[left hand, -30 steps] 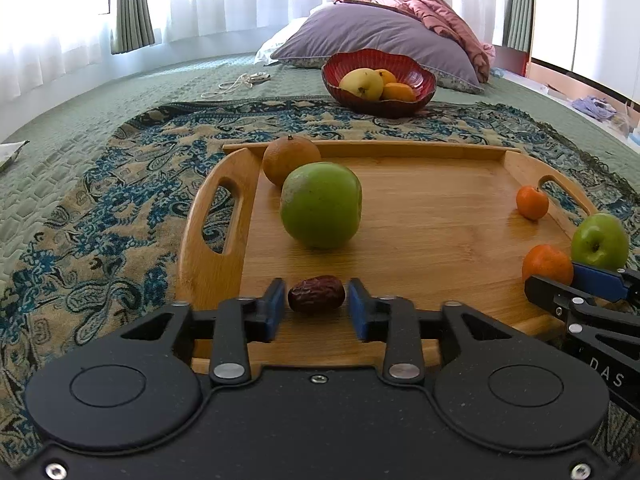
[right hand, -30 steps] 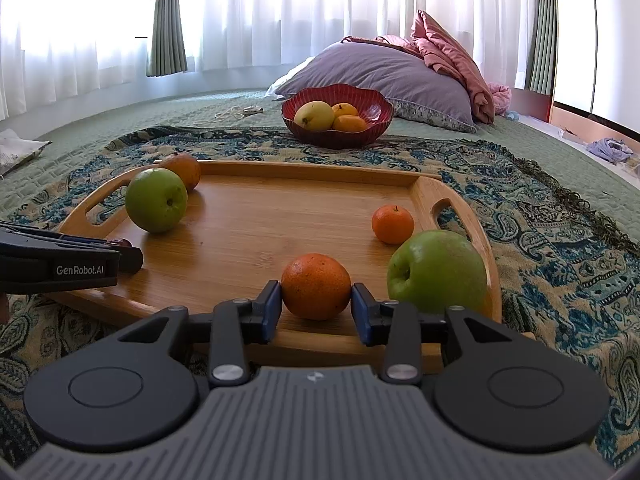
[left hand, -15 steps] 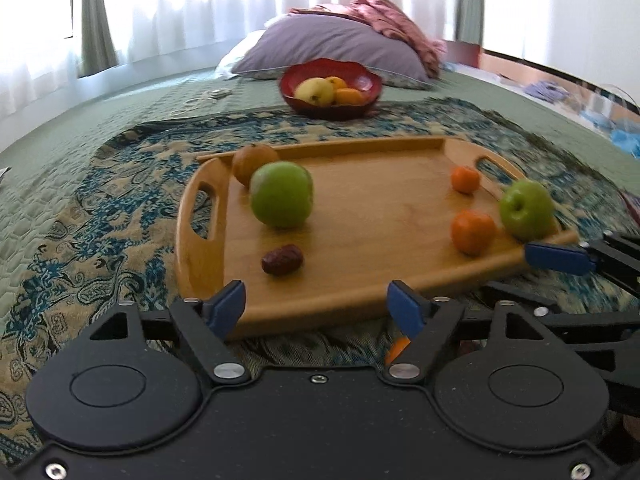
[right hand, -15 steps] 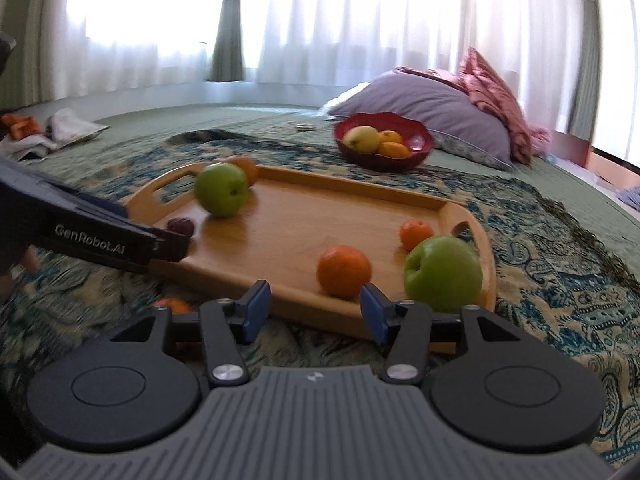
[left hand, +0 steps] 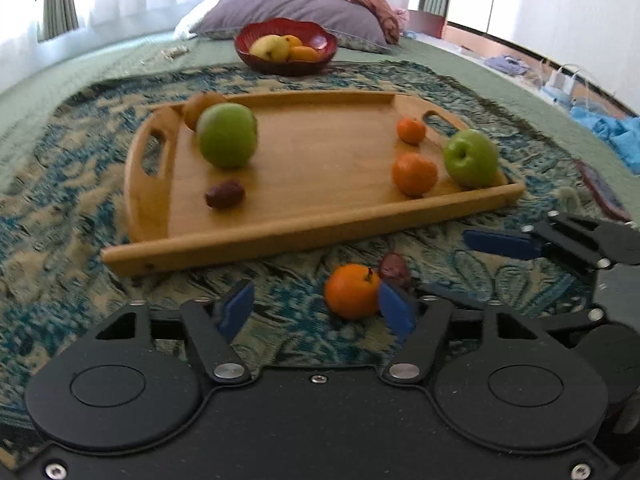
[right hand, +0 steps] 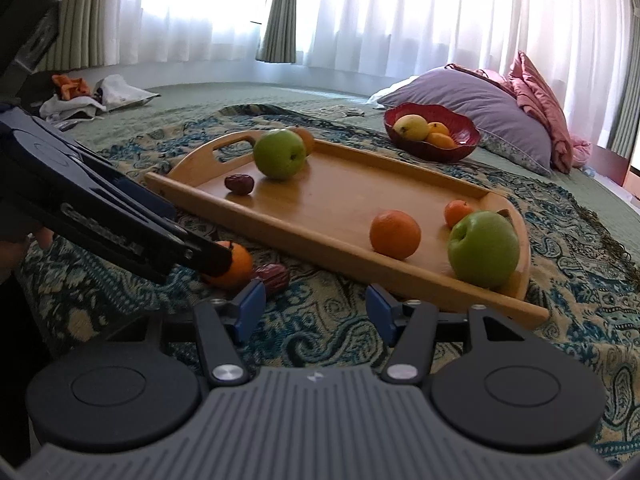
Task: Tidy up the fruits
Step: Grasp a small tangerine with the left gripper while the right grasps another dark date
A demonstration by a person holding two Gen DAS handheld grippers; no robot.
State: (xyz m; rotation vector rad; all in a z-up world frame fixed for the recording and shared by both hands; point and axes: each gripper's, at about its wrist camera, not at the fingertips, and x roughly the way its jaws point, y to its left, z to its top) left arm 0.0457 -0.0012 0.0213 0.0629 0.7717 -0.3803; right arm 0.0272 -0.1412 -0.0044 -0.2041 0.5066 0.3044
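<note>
A wooden tray (left hand: 320, 236) on the rug carries two green apples (left hand: 226, 140) (left hand: 471, 158), a brown fruit (left hand: 202, 106), a date (left hand: 224, 194), an orange (left hand: 414, 173) and a small tangerine (left hand: 411, 130). In front of the tray, on the rug, lie a loose orange (left hand: 352, 290) (right hand: 236, 266) and a second date (left hand: 394, 266) (right hand: 274, 276). My left gripper (left hand: 316, 312) hovers over the rug with its jaws closing; the loose orange sits between them against the right pad, and the left pad is clear of it. My right gripper (right hand: 315, 310) is opening with nothing between its fingers.
A red bowl (left hand: 286, 46) (right hand: 432, 132) of yellow and orange fruit stands behind the tray, before a purple pillow (left hand: 288, 4). The patterned rug (right hand: 580, 264) lies on a green quilt. Clothes and a bag (right hand: 92, 92) lie at the far left; blue cloth (left hand: 612, 128) at the right.
The left gripper let go of the date on the tray and the right let go of the orange. Both pulled back off the tray to the rug, where the loose orange and date came into view.
</note>
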